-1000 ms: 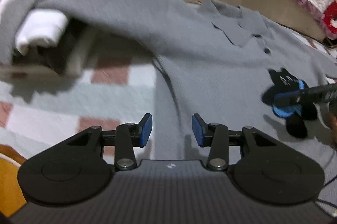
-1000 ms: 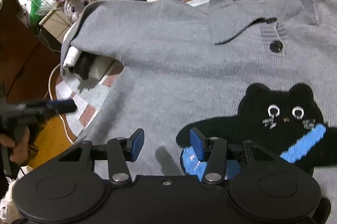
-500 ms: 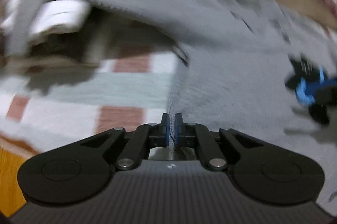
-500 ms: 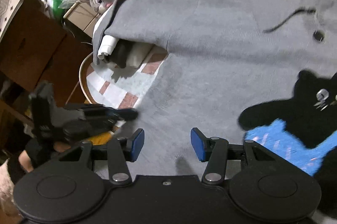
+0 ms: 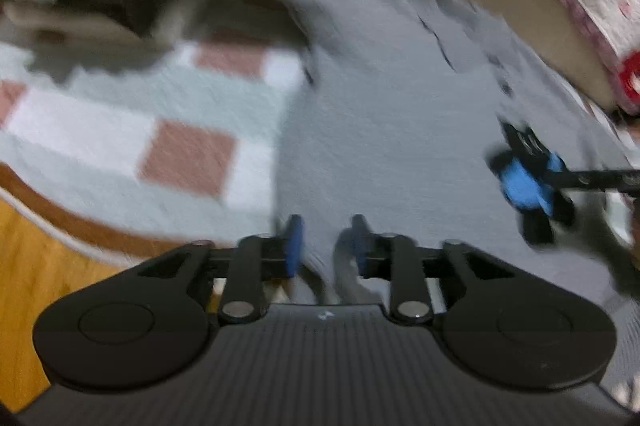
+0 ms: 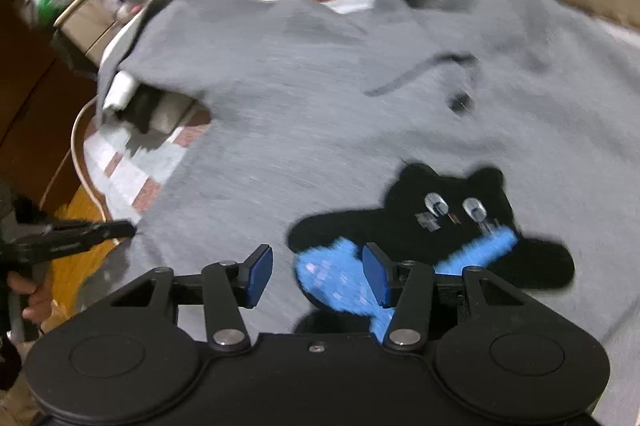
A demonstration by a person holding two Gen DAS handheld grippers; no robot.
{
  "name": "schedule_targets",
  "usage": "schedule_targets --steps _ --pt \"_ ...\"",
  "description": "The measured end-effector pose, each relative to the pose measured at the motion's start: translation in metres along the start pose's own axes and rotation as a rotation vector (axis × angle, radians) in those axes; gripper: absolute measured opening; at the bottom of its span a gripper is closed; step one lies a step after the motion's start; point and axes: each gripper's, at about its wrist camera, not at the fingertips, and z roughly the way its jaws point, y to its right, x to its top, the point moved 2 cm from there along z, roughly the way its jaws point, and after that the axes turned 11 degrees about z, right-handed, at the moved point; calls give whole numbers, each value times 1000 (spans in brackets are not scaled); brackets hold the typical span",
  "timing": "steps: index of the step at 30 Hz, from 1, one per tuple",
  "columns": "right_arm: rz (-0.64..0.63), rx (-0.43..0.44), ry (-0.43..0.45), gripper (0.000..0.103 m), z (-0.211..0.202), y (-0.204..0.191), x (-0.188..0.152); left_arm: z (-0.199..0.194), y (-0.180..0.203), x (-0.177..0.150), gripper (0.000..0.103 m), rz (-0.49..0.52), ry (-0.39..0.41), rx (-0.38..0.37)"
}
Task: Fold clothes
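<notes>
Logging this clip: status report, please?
Left gripper opening at sweater side edge. Right gripper open over cat patch. Sleeve draped over clutter.

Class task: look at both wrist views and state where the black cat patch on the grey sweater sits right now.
In the right wrist view the black cat patch lies on the grey sweater just beyond the right tongs, below the collar button.

Under my jaws lies a matt grey knit sweater [image 6: 320, 114], its black cat patch [image 6: 440, 222] fuzzy. Beside my left jaws, a nubby checked cloth [image 5: 120, 130] covers glossy orange wood [image 5: 24, 266].
</notes>
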Motion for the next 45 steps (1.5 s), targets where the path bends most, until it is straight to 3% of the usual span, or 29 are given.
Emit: schedule_targets --steps 2,3,5,6,7,9,15,18,20,23,25,26,27,31,33,35,37,39,42,45 --pt "60 8 -20 55 0 16 -5 -3 10 -8 31 67 -47 45" --pt "90 12 -30 56 0 24 -8 -4 15 -12 42 101 -71 69" --pt "102 21 -22 56 -6 25 -8 -4 19 -22 59 84 -97 41" --pt "102 31 -17 56 -10 24 -7 -2 21 -27 59 67 -111 14" --pt "100 42 -14 56 -14 22 -6 0 22 -31 58 55 -119 -6" --pt "96 60 -3 56 -21 18 -6 4 30 -39 11 90 -107 2" --pt "56 6 -2 56 -43 9 -5 -47 27 -42 5 67 -14 127" --pt "31 17 -4 57 -59 8 3 -35 18 -53 5 50 -95 124" --pt "24 1 2 57 -61 12 12 -26 18 -51 6 65 -147 168" --pt "35 -37 17 58 -63 21 32 -46 27 -17 9 119 -112 147" --pt "45 -38 32 58 -68 24 49 -72 40 22 23 212 -57 161" --pt "57 -10 40 58 -73 26 61 -85 47 45 33 256 -28 164" --pt "62 33 37 58 -77 28 74 -99 54 68 37 301 2 167" --pt "83 186 -10 69 -75 42 124 -111 92 167 42 436 -8 122" --pt "101 100 59 69 -72 54 142 -91 118 202 43 520 -43 136" --pt "82 21 183 69 -72 70 150 -59 143 223 43 564 -63 133" --pt "124 40 261 58 -70 96 147 -21 168 233 43 600 -68 97" --pt "158 49 307 14 -67 122 145 25 198 243 43 611 -22 63" --pt "98 -64 372 11 -65 141 151 99 224 258 43 533 78 12" --pt "112 -26 409 11 -63 154 165 165 241 265 43 489 133 42"
